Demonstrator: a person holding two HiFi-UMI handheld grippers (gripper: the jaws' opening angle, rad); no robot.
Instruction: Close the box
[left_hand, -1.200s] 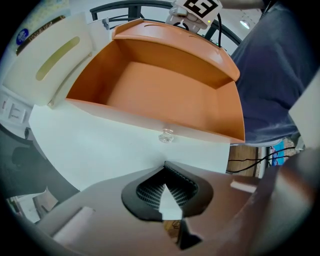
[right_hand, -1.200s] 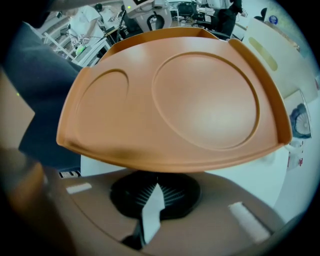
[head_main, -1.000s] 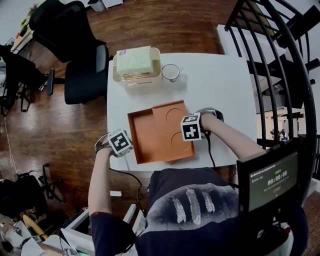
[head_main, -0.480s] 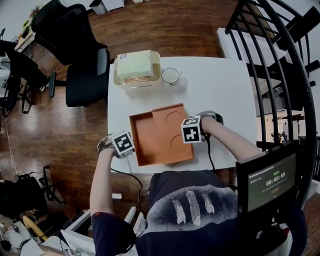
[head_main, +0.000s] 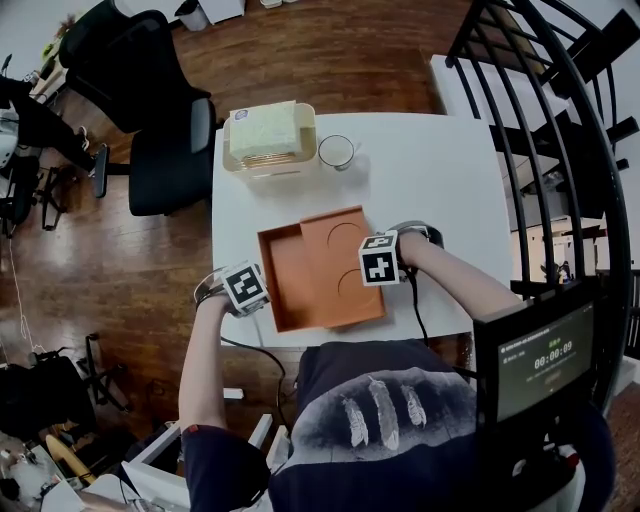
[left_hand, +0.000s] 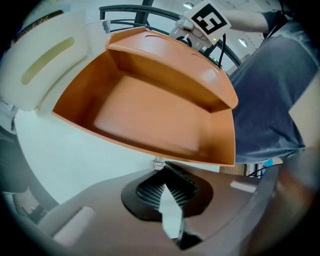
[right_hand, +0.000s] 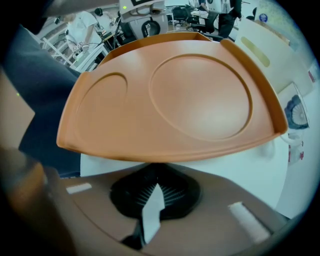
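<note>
The orange box (head_main: 283, 272) sat on the white table (head_main: 440, 170), in its near half and towards the left. The matching orange lid (head_main: 338, 252) lay over the right part of the box. The left part stood uncovered, with its floor and walls exposed. The lid's top face carried two round recesses, one large and one smaller.

The left gripper (left_hand: 163, 169) was at the box's near left corner. In the left gripper view its jaws were drawn narrow against the rim of the box's left wall, gripping that rim as far as the view allowed. The box interior appeared empty from that side.

The right gripper (right_hand: 152, 172) was at the lid's right edge. Its jaws were closed on that edge, which ran straight into the jaw throat in the right gripper view. The lid appeared slightly raised on that side, though the tilt could not be confirmed from above.

At the far left of the table stood a cream container (head_main: 262, 160) holding a pale block (head_main: 265, 130). A clear glass (head_main: 336, 151) stood just beside it on the right. A black chair (head_main: 160, 110) stood on the wooden floor off the table's far left corner.
</note>
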